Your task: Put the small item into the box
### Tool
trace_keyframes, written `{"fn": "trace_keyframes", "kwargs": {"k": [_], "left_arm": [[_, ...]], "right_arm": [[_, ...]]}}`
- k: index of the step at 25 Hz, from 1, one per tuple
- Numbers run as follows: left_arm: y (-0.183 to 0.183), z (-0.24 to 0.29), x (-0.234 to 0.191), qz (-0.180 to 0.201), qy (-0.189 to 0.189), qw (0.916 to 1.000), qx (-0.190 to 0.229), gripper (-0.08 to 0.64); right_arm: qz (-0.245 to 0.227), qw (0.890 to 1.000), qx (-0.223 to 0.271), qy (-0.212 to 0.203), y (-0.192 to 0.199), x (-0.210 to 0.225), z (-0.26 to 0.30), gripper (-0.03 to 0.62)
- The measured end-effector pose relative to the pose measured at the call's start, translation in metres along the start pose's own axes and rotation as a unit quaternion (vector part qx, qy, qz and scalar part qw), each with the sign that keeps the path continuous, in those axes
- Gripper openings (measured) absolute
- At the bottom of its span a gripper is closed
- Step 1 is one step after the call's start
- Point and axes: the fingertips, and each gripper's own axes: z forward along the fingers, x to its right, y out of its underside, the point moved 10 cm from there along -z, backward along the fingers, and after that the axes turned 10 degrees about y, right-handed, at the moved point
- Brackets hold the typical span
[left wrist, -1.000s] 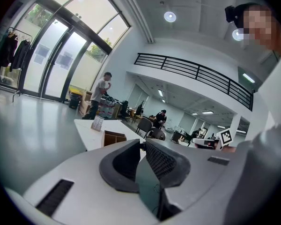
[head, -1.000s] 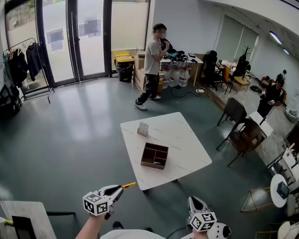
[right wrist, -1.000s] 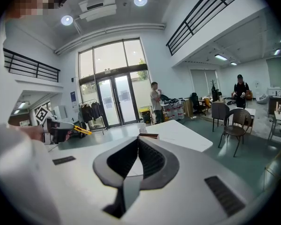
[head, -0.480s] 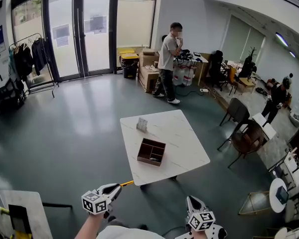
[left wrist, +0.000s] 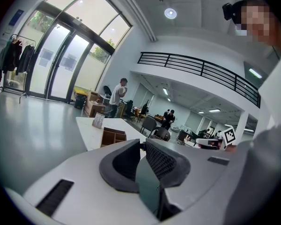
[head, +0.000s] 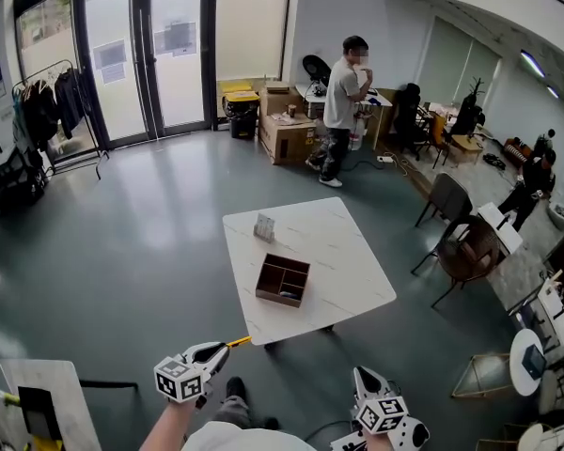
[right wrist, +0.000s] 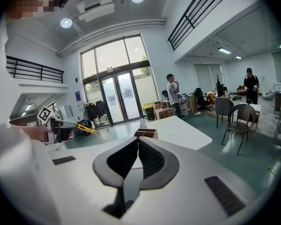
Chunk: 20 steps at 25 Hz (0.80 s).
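**Head view:** the left tongs [head: 224, 350] are closed on a thin yellow stick [head: 240, 343] that juts forward from their tips. I take this stick to be the small item. The right tongs [head: 365, 380] are closed and empty. Well ahead of both stands a white, marble-look tabletop [head: 348, 252]. On it sit a brown wooden box [head: 283, 281], open-topped and split into compartments, and a small white card [head: 265, 226] just beyond the box.

**Left gripper view:** the grey ribbed pads [left wrist: 161, 161] come together at the tips, and the stick is hidden behind them. The box [left wrist: 113, 136] lies far ahead, a little to the left.

**Right gripper view:** the pads [right wrist: 152, 161] touch at the tips with nothing between them. The left tongs show off to the left, with the stick [right wrist: 84, 128] pointing toward the box [right wrist: 146, 133].

The stick looks light, stiff and smooth, probably plastic. Pinched at one end, it could pivot or slip. A hold nearer its middle would steady it over a compartment.
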Motion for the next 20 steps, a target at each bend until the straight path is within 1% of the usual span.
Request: {"fn": "trace_keyframes", "kwargs": {"k": [6,13,20], "left_arm": [[-0.015,0.013,-0.023,0.005,0.01,0.9999,-0.01,0.048],[-0.045,0.04,-0.065,0.013,0.027,0.9994,-0.018,0.048],[-0.068,0.062,-0.113,0.006,0.044,0.9986,-0.028,0.048]], "right_arm": [[0.005,1.0,0.001,0.018,-0.006,0.003,0.015,0.028],[0.015,0.999,0.003,0.04,-0.022,0.002,0.047,0.028],[0.021,0.998,-0.006,0.063,-0.033,-0.006,0.09,0.028]]}}
